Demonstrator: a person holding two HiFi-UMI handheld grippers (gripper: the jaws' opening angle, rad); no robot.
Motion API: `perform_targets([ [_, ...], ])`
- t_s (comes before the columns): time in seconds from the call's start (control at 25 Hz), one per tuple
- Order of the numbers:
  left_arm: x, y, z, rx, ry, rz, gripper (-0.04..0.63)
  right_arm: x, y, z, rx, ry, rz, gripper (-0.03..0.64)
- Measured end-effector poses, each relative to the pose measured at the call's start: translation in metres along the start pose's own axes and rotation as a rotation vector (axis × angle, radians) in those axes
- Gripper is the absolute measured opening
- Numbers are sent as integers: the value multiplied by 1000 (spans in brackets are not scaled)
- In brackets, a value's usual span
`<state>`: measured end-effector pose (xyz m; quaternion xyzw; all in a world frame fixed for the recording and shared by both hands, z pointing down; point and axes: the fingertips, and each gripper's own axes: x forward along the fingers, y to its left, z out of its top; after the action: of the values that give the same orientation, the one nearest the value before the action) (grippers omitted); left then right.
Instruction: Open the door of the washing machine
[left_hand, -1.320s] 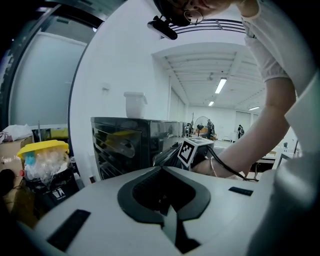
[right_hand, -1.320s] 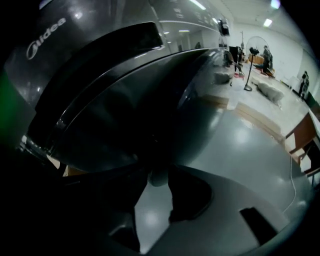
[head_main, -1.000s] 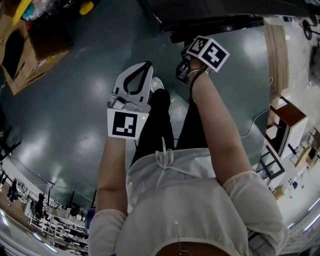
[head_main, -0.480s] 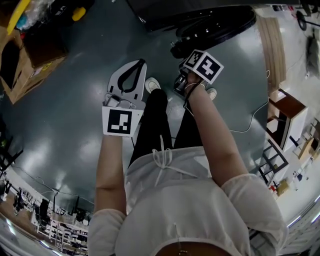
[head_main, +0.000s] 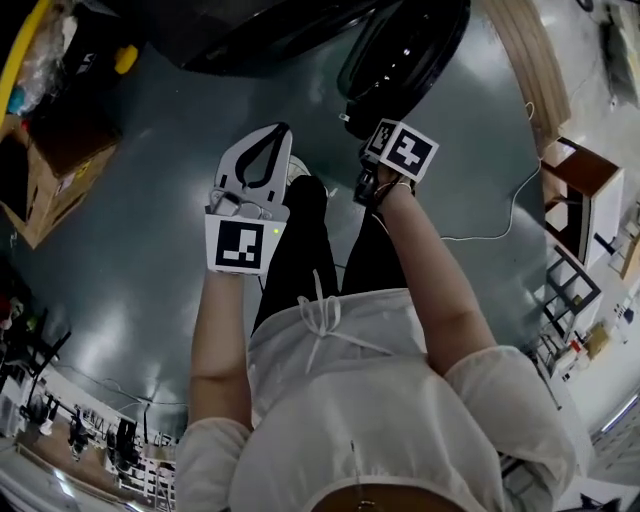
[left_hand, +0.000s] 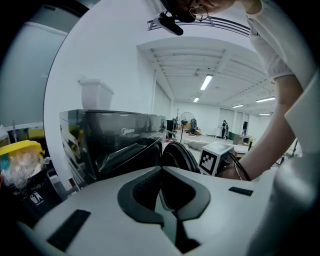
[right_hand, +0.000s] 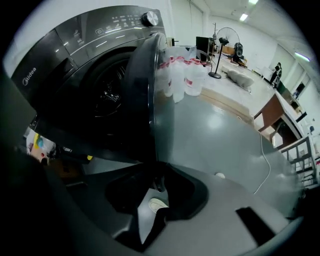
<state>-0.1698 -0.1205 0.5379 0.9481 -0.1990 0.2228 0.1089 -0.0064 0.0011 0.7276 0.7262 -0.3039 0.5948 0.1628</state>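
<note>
The dark grey washing machine (right_hand: 85, 60) stands with its round door (right_hand: 147, 95) swung open, edge-on to the right gripper view. In the head view the door (head_main: 405, 50) hangs out from the machine (head_main: 250, 30) at the top. My right gripper (right_hand: 159, 186) points steeply down, shut on the door's lower edge. Its marker cube (head_main: 400, 148) sits just below the door, and the gripper (head_main: 366, 180) shows under the cube. My left gripper (head_main: 283, 130) hovers over the floor left of the door, jaws shut and empty (left_hand: 161, 169).
Cardboard boxes (head_main: 50, 170) lie on the floor at the left. A white cable (head_main: 490, 225) runs across the floor at the right, towards a wooden cabinet (head_main: 575, 180). Clear water bottles (right_hand: 182, 75) stand behind the door. My legs and a white shoe (head_main: 298, 168) are below the grippers.
The door has swung much wider out from the machine, with my right gripper moving along on it. My left gripper has shifted a little with the body.
</note>
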Motion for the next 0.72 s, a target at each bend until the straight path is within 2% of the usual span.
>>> perform_targets([
  [0.24, 45, -58, 25, 53, 2, -91, 21, -13, -81, 12, 11, -33, -49, 86],
  [0.6, 120, -168, 36, 116, 34, -225, 21, -20, -203, 41, 47, -63, -19, 104],
  [0.72, 144, -201, 35, 129, 42, -246, 21, -18, -235, 53, 28, -77, 1, 109],
])
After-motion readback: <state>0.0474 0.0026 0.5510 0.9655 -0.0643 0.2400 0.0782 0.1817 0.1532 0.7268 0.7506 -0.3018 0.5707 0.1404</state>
